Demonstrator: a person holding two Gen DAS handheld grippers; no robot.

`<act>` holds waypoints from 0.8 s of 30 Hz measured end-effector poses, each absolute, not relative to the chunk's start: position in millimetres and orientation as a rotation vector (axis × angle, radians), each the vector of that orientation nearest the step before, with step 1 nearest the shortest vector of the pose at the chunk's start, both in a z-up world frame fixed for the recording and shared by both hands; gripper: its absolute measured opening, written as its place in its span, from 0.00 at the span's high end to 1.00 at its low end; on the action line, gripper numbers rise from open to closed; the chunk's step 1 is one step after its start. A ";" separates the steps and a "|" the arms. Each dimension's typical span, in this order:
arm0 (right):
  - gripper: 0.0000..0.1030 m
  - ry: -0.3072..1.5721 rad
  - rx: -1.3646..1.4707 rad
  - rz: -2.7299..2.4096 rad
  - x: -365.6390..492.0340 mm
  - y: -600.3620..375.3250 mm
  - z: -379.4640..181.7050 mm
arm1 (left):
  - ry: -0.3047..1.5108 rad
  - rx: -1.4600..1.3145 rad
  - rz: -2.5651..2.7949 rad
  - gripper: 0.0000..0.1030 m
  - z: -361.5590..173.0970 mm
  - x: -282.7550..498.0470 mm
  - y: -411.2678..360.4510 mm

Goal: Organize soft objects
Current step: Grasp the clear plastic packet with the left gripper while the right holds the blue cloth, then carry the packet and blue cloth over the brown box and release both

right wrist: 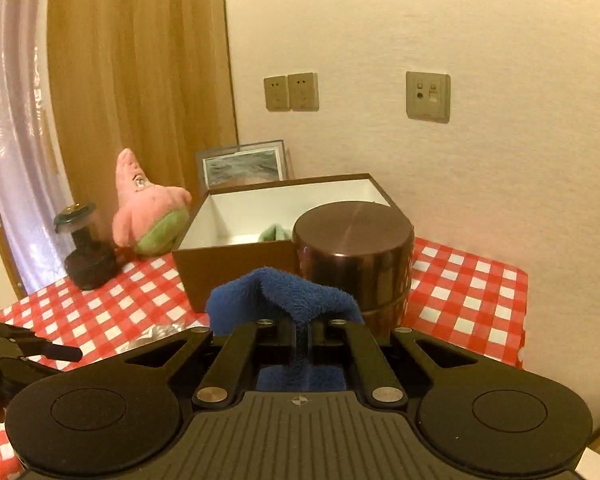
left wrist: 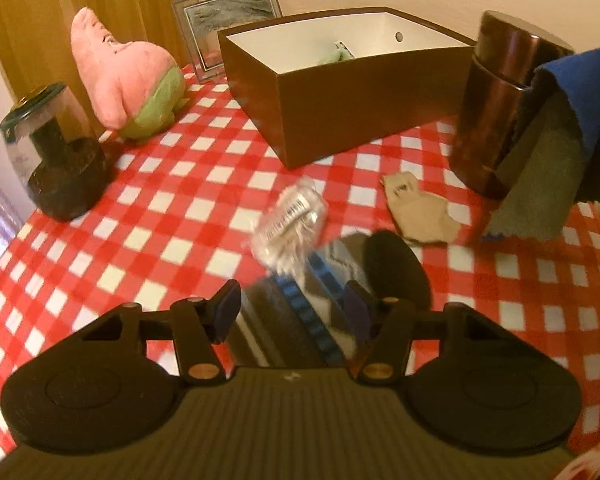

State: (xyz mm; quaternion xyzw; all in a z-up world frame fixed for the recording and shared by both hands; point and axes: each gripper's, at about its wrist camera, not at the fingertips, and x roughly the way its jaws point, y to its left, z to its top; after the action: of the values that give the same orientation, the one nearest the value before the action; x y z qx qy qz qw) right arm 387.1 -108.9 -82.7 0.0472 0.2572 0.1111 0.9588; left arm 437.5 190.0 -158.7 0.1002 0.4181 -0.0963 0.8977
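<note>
My left gripper (left wrist: 292,312) is open around a grey sock with blue stripes and a black toe (left wrist: 332,280) lying on the checked table; a clear crumpled plastic wrapper (left wrist: 290,222) lies on the sock. A beige sock (left wrist: 418,210) lies to the right. My right gripper (right wrist: 300,332) is shut on a blue towel (right wrist: 284,290), held above the table in front of the brown box (right wrist: 236,264). The towel hangs at the right in the left wrist view (left wrist: 580,92). A pink and green plush star (left wrist: 128,76) sits left of the box (left wrist: 364,108). A green soft item (left wrist: 334,56) lies inside the box.
A brown metal canister (left wrist: 496,100) stands right of the box, close to the towel. A dark glass jar (left wrist: 56,152) stands at the left edge. A picture frame (left wrist: 228,12) leans on the wall behind the box. The red checked tablecloth (left wrist: 160,220) covers the table.
</note>
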 end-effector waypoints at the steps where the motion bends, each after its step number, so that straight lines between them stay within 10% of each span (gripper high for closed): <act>1: 0.96 0.527 0.096 0.221 390.7 -108.7 -84.1 | 0.863 0.210 -0.200 0.46 -160.5 444.2 189.7; 12: 0.95 0.610 0.168 0.194 420.9 -112.5 -108.9 | 0.893 0.276 -0.243 0.51 -193.0 497.2 177.1; 16: 0.95 0.620 0.175 0.204 425.2 -112.8 -110.2 | 0.912 0.287 -0.251 0.74 -202.7 505.8 176.9; 24: 0.95 0.623 0.165 0.276 420.3 -107.9 -98.4 | 0.876 0.258 -0.253 0.87 -180.5 498.0 193.4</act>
State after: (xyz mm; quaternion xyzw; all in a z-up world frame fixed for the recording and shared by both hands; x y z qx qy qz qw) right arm 420.3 -107.9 -98.4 0.0806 0.3052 0.1353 0.9392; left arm 498.0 193.4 -180.5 0.1241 0.4220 -0.1216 0.8898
